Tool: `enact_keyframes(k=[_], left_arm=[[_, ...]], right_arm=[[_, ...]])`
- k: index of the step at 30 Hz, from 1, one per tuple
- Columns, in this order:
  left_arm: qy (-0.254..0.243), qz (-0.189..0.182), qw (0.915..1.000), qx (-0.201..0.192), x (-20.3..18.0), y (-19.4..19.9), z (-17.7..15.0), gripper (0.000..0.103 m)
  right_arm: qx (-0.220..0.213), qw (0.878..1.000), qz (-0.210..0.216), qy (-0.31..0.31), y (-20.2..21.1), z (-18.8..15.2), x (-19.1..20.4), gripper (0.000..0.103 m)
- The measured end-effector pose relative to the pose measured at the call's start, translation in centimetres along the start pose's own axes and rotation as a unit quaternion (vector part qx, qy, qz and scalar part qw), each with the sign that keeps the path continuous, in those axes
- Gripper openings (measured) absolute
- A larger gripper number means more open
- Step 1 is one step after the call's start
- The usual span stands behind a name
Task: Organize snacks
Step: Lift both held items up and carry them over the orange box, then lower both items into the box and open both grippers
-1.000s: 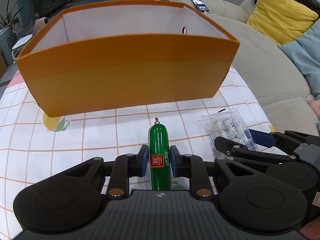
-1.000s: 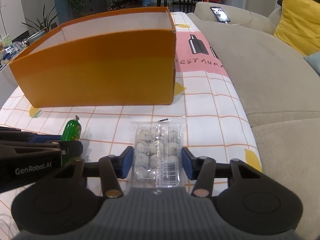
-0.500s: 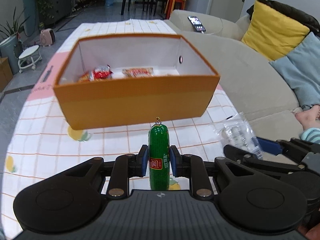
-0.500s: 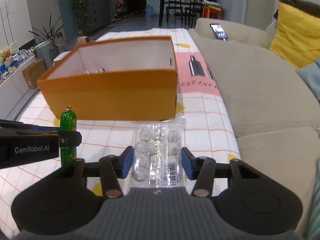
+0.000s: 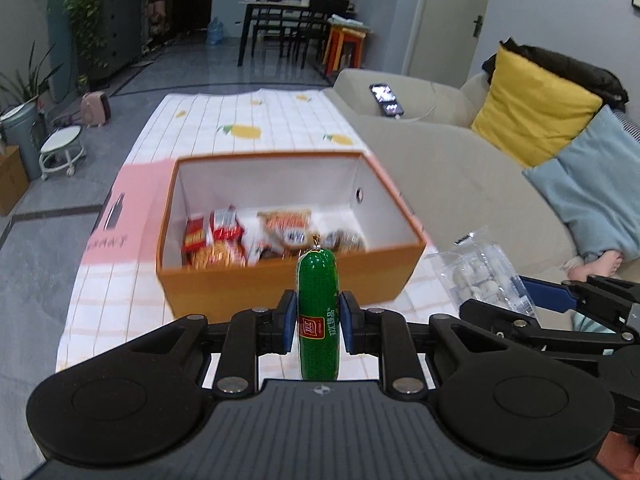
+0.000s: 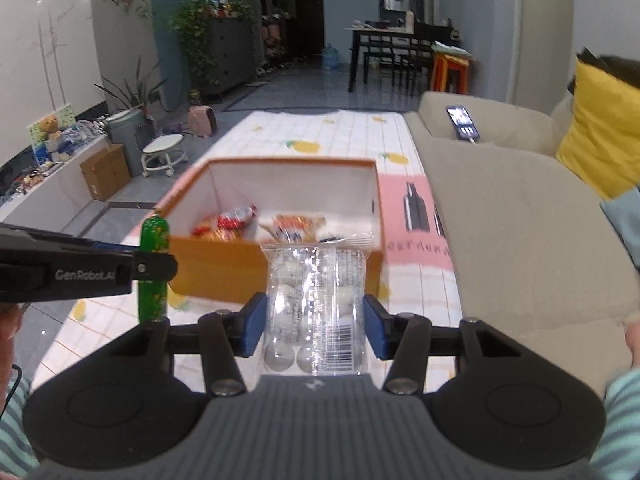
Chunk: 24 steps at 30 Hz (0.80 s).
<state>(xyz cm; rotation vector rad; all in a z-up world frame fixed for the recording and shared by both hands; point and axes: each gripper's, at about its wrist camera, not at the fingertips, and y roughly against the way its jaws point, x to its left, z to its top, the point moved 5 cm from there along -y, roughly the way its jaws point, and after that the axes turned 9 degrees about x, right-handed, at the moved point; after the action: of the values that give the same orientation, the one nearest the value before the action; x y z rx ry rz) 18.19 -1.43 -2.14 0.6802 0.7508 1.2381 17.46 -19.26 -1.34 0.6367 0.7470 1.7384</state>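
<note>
Above the near wall of an orange snack box [image 5: 288, 288] on a checked tablecloth [image 5: 240, 128], the left gripper [image 5: 318, 322] clamps a green sausage stick [image 5: 318, 320] upright, while the right gripper [image 6: 314, 326] grips a clear packet of white sweets [image 6: 316, 304]; wrapped snacks [image 5: 224, 240] lie inside the box.

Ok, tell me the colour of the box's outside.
Orange box, white inside; clearest in the left wrist view.
</note>
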Motion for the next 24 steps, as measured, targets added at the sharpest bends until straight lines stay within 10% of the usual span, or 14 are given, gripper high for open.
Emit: enact_keyframes(k=[24], left_arm=[[-0.015,-0.008,0.9983,0.056,4.7,-9.3,11.8,0.024]], right_arm=[[0.050,0.997,0.038,0.033,-11.5,15.5,-1.2,0.049]])
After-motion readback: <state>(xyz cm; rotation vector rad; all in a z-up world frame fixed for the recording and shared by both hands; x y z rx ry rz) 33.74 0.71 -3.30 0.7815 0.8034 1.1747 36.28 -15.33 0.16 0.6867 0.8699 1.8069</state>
